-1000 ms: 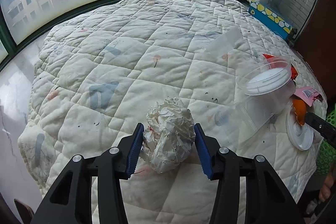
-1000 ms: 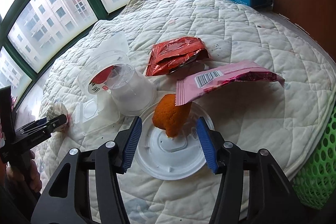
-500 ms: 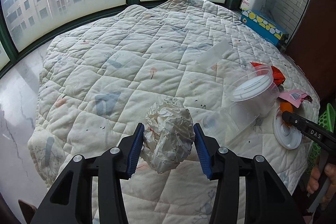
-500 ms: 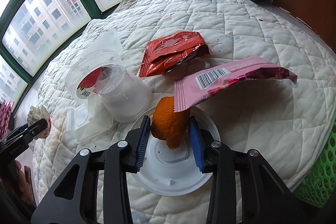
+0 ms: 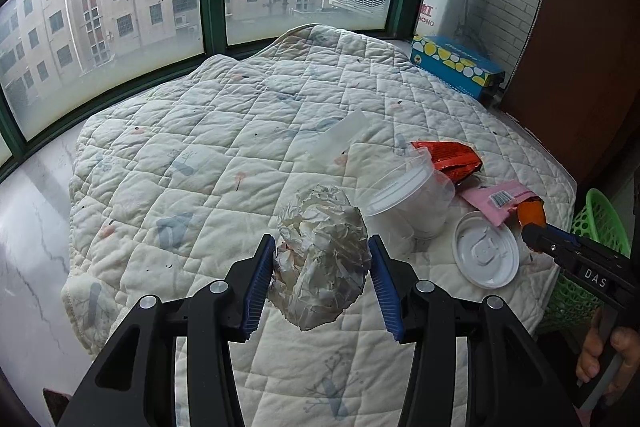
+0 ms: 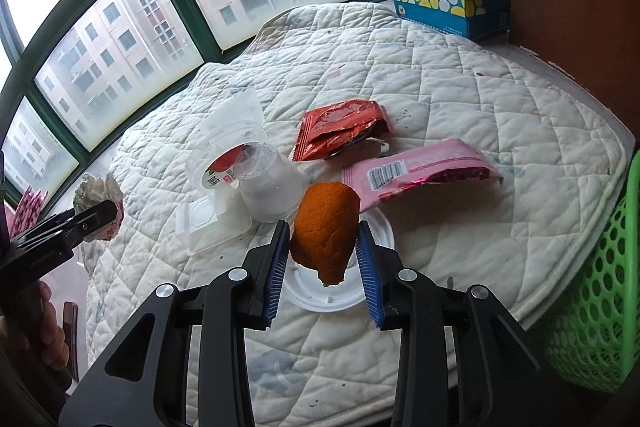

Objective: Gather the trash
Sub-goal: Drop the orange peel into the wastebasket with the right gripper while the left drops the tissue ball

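My left gripper (image 5: 320,285) is shut on a crumpled white paper ball (image 5: 320,255) and holds it above the quilted table cover (image 5: 200,155). My right gripper (image 6: 323,265) is shut on an orange peel (image 6: 325,227), lifted above a white plastic lid (image 6: 340,293). On the cover lie a red snack wrapper (image 6: 340,127), a pink wrapper with a barcode (image 6: 416,173), a clear plastic cup on its side (image 6: 256,179) and a clear flat lid (image 6: 208,223). A green mesh basket (image 6: 600,287) stands at the right edge of the table.
A blue and yellow tissue box (image 6: 452,3) sits at the far right corner by the window. A brown wall (image 5: 580,47) runs along the right. The left gripper with the paper ball shows at left in the right wrist view (image 6: 96,215).
Both grippers have lifted and pulled back. The right gripper closed on the orange peel and raised it off the white lid. The left gripper raised the paper ball.
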